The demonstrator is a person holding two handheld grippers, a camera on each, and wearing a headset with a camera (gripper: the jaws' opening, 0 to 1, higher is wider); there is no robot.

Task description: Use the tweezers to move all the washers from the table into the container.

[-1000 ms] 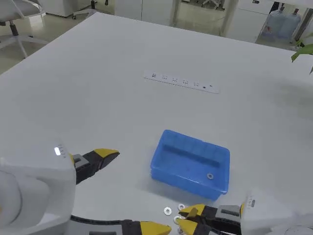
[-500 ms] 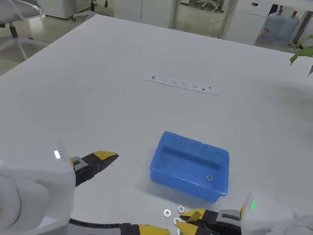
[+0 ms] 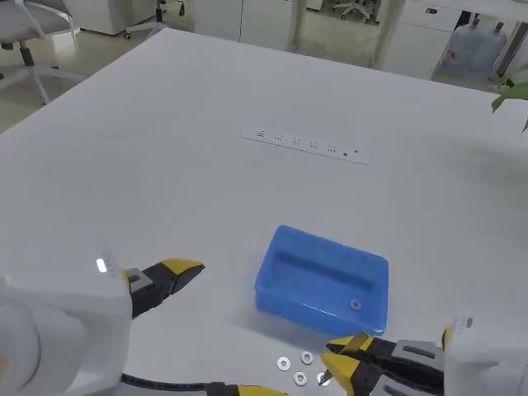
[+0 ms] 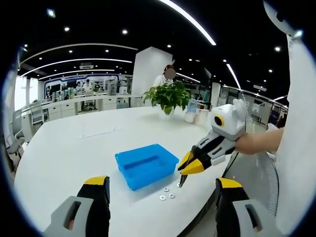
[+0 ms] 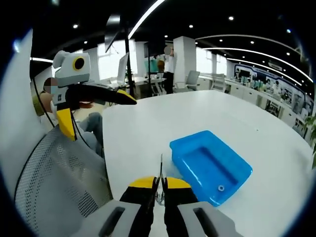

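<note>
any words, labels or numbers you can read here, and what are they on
No text is legible.
Flat strip on the table: small dark marks, too small to read.
Lit wall panels in the background of the left gripper view: blurred.
Blue container and the tweezers in the right claw: no label visible.

Open-plan office. In my head view, a broad white table (image 3: 165, 148) carries a white power strip (image 3: 307, 144) at upper centre. An office chair (image 3: 29, 21) stands at upper left and water bottles (image 3: 477, 40) at upper right. In the left gripper view I note a dark ceiling with light strips (image 4: 190, 22), a white column (image 4: 145, 69) and a potted plant (image 4: 168, 96) at centre.
</note>
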